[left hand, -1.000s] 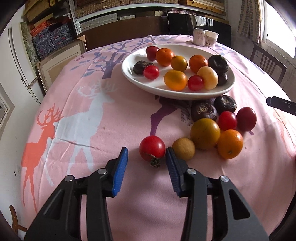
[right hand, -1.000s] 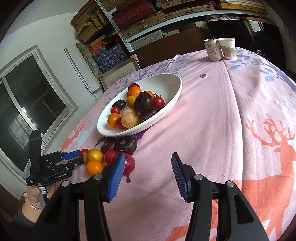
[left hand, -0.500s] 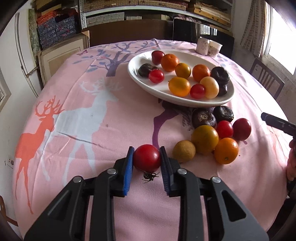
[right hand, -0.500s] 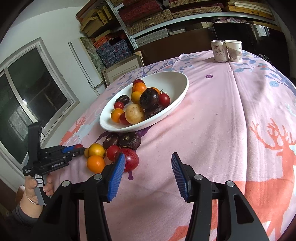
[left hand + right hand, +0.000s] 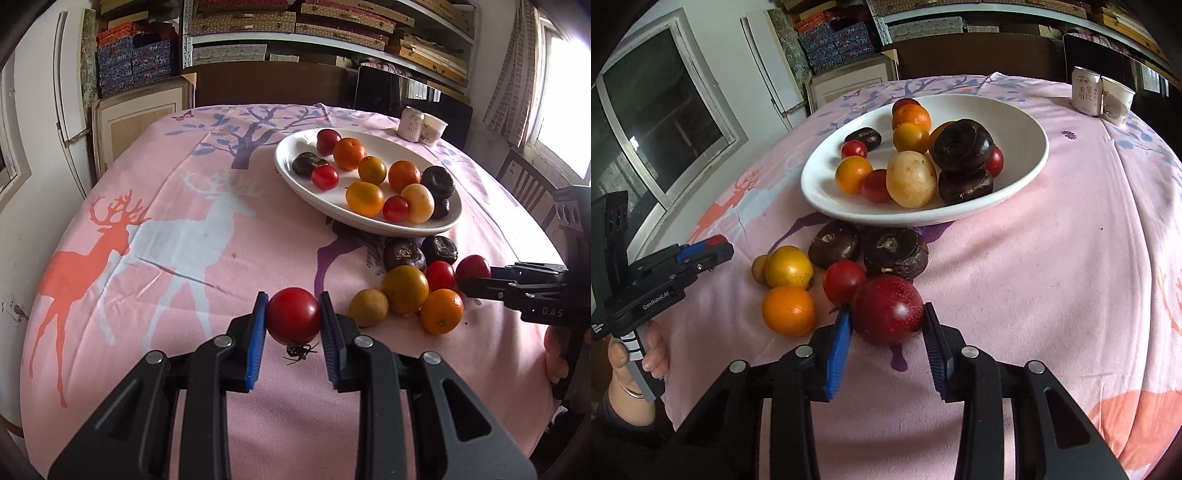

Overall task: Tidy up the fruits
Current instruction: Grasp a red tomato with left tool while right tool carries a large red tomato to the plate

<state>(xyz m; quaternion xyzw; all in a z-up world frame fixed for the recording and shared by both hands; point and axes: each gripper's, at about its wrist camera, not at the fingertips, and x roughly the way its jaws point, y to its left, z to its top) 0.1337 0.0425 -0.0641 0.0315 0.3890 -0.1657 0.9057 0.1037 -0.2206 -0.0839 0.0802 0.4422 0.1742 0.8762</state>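
The left tool [image 5: 293, 322] is clamped on a red tomato [image 5: 294, 316], both blue pads pressed to its sides, its dried stem hanging below. It sits at 6 o'clock in the left wrist view, over the pink cloth of the bench [image 5: 155, 236]. From the right wrist view the same tool [image 5: 713, 247] shows at 9 o'clock, with only a sliver of red between its tips.

At 3 o'clock of the tomato, a loose heap lies on the cloth: a tan fruit [image 5: 368, 307], a yellow fruit [image 5: 405, 289], an orange [image 5: 441, 311], a small tomato [image 5: 440, 275] and two dark chestnuts [image 5: 404, 254], all touching or just beside each other.

At 1 o'clock from the heap stands a white dish [image 5: 295, 173] holding oranges, tomatoes, a pale fruit and dark chestnuts. Its near rim overhangs the two chestnuts.

At the heap's right edge is a dark red plum [image 5: 888, 309], resting on the cloth and touching the small tomato. The right tool [image 5: 886, 332] brackets the plum: its left pad looks to touch the skin, while the right pad stands just clear, so the jaws are parted and not gripping.

Two cups [image 5: 1102, 94] stand at the far edge of the bench, at 1 o'clock of the dish.
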